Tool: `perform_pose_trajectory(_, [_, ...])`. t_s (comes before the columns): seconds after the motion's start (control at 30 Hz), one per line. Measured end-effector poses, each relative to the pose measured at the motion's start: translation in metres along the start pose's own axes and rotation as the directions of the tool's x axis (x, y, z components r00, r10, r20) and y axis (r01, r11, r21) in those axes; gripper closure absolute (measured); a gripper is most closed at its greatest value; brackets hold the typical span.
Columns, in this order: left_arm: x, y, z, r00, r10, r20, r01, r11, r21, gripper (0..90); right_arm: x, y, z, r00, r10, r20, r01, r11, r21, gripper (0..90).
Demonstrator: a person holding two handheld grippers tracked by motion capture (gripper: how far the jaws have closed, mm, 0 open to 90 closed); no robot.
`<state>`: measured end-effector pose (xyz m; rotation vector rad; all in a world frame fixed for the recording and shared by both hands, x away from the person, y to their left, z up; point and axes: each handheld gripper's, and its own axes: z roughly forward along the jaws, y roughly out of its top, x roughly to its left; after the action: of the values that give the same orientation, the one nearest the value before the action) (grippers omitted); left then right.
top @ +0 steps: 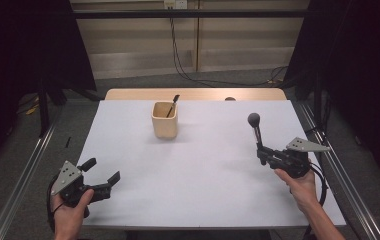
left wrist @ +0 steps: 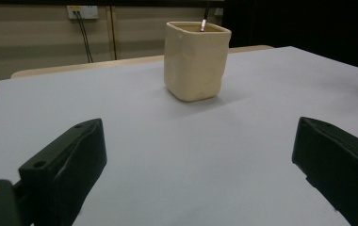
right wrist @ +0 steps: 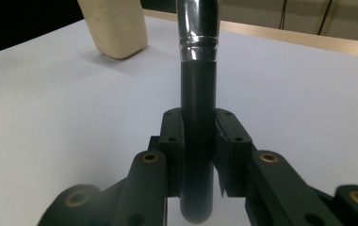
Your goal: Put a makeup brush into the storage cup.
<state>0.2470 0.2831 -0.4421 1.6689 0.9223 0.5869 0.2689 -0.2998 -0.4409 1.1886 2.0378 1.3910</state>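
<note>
A cream square cup [top: 165,120] stands at the table's far middle with a thin dark-handled tool [top: 172,105] leaning inside it; the left gripper view has the cup [left wrist: 196,61] straight ahead. My right gripper [top: 261,153] at the right side is shut on the black handle of a makeup brush [top: 254,127], whose round dark head points up and away. In the right gripper view the brush handle [right wrist: 197,94] with its chrome ferrule rises between the pads. My left gripper [top: 102,175] rests open near the front left corner, jaws wide apart [left wrist: 200,160] with nothing between them.
The white table [top: 203,165] has a wooden strip [top: 193,94] along its far edge. Metal rails run along both sides. Cables hang down the back wall. A small dark object [top: 230,99] sits at the far edge.
</note>
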Motion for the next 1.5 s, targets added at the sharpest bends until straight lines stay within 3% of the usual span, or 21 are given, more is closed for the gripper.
perform_pose_trajectory(0.47, [-0.005,0.001,0.001,0.9999,0.002,0.014,-0.002,0.9998,-0.02,3.5,0.015,0.002,0.005,0.9974,-0.037,-0.063,0.036,0.999,-0.013,75.1])
perform_pose_trajectory(0.9, [-0.019,0.005,0.005,0.9974,0.018,0.069,-0.017,0.9998,-0.011,2.7,0.028,0.004,0.011,0.9921,-0.064,-0.108,0.062,0.998,-0.016,75.1])
perform_pose_trajectory(1.5, [-0.033,0.012,0.023,0.9931,0.027,0.114,-0.026,0.9996,-0.007,2.4,0.045,0.011,0.022,0.9833,-0.083,-0.162,0.08,0.997,-0.02,75.1])
